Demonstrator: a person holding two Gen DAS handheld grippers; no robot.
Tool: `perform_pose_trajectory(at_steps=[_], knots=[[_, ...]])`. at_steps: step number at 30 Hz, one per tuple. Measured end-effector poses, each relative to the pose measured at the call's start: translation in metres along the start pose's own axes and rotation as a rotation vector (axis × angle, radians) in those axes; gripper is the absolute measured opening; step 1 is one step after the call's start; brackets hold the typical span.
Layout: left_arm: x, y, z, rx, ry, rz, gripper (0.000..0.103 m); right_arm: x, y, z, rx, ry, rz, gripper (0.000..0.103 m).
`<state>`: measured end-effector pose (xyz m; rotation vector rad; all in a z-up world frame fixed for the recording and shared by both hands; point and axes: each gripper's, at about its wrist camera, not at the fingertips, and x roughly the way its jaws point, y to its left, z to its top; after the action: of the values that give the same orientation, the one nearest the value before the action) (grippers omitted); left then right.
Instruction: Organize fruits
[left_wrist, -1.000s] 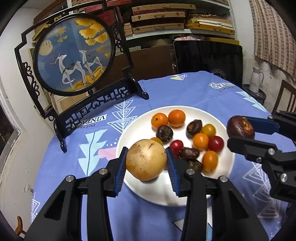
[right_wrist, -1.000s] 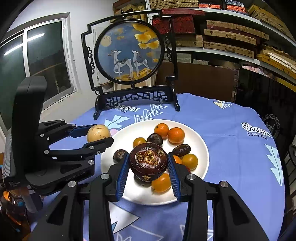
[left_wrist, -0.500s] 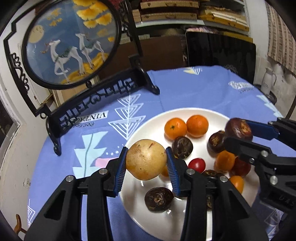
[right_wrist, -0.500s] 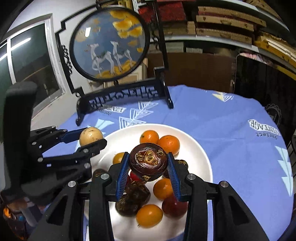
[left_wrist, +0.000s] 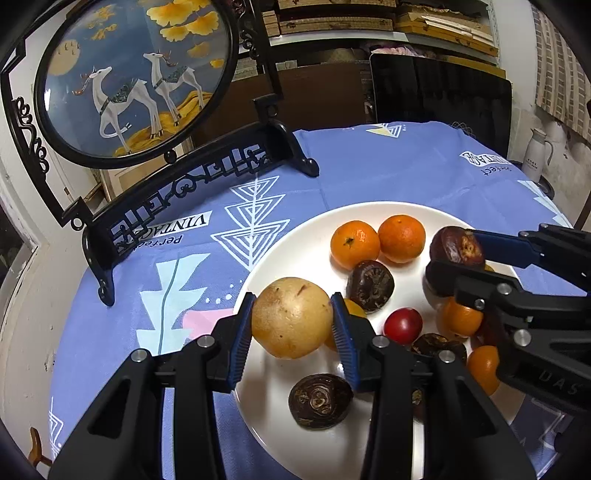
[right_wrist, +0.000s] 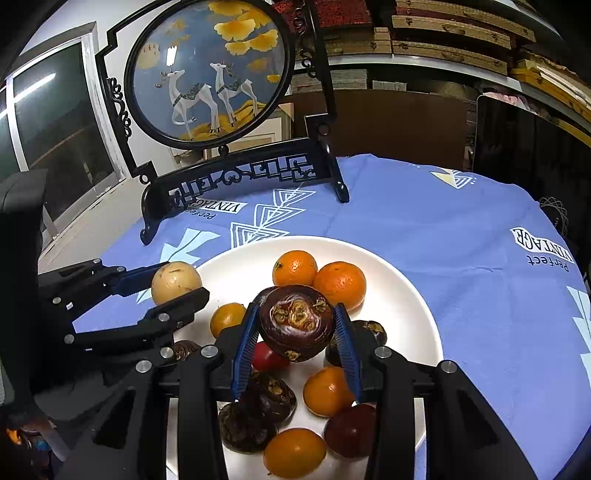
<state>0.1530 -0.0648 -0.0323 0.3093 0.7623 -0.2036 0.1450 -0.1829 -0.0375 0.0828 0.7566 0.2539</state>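
My left gripper (left_wrist: 292, 325) is shut on a round tan fruit (left_wrist: 291, 317) and holds it above the left rim of a white plate (left_wrist: 280, 421). It also shows in the right wrist view (right_wrist: 176, 282). My right gripper (right_wrist: 295, 332) is shut on a dark brown mangosteen (right_wrist: 297, 323) above the plate's middle (right_wrist: 406, 306); it shows at the right in the left wrist view (left_wrist: 457, 246). On the plate lie two oranges (left_wrist: 354, 243), several small orange and red fruits and other dark brown fruits (left_wrist: 370, 285).
A black carved stand with a round deer painting (left_wrist: 136, 74) stands on the blue tablecloth (left_wrist: 388, 166) behind the plate to the left. A dark chair back (left_wrist: 439, 96) and shelves are beyond the table. A white jug (left_wrist: 537, 149) stands far right.
Both grippers have moved forward and lower over the plate, each still holding its fruit. The plate and the stand look closer.
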Motion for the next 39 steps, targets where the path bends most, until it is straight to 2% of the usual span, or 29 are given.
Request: perform_pose_trajectory(at_steps=[1,4,5,7,9,12,14,17,20,25,31,39], knots=[[0.000,0.000,0.000,-0.001,0.003,0.001,0.040,0.000,0.001,0.000,-0.005,0.002,0.000,0.045],[-0.002,0.002,-0.002,-0.004,-0.002,0.005,0.043,-0.010,0.000,0.000,0.006,-0.040,-0.029,0.067],[-0.005,0.002,-0.003,-0.004,-0.014,0.012,0.048,-0.015,-0.001,-0.001,0.011,-0.050,-0.029,0.070],[-0.018,0.002,-0.004,-0.003,-0.062,0.046,0.079,-0.027,-0.001,-0.001,0.026,-0.076,-0.028,0.074],[-0.033,0.001,-0.007,-0.005,-0.126,0.073,0.087,-0.041,-0.002,-0.004,0.039,-0.107,-0.025,0.079],[-0.056,0.003,-0.009,-0.023,-0.183,0.074,0.095,-0.063,-0.003,-0.014,0.063,-0.156,-0.005,0.083],[-0.074,0.005,-0.015,-0.045,-0.229,0.078,0.097,-0.078,-0.004,-0.023,0.088,-0.196,0.007,0.090],[-0.096,0.008,-0.024,-0.085,-0.288,0.078,0.097,-0.096,-0.006,-0.042,0.128,-0.241,0.037,0.091],[-0.109,0.010,-0.032,-0.124,-0.338,0.072,0.097,-0.105,-0.003,-0.058,0.140,-0.268,0.004,0.091],[-0.116,0.008,-0.043,-0.167,-0.378,0.052,0.097,-0.109,0.011,-0.079,0.080,-0.319,-0.059,0.092],[-0.113,0.006,-0.049,-0.154,-0.386,0.087,0.097,-0.101,0.027,-0.086,0.000,-0.308,-0.057,0.092],[-0.107,0.006,-0.052,-0.160,-0.350,0.044,0.097,-0.095,0.026,-0.090,0.007,-0.285,-0.066,0.092]])
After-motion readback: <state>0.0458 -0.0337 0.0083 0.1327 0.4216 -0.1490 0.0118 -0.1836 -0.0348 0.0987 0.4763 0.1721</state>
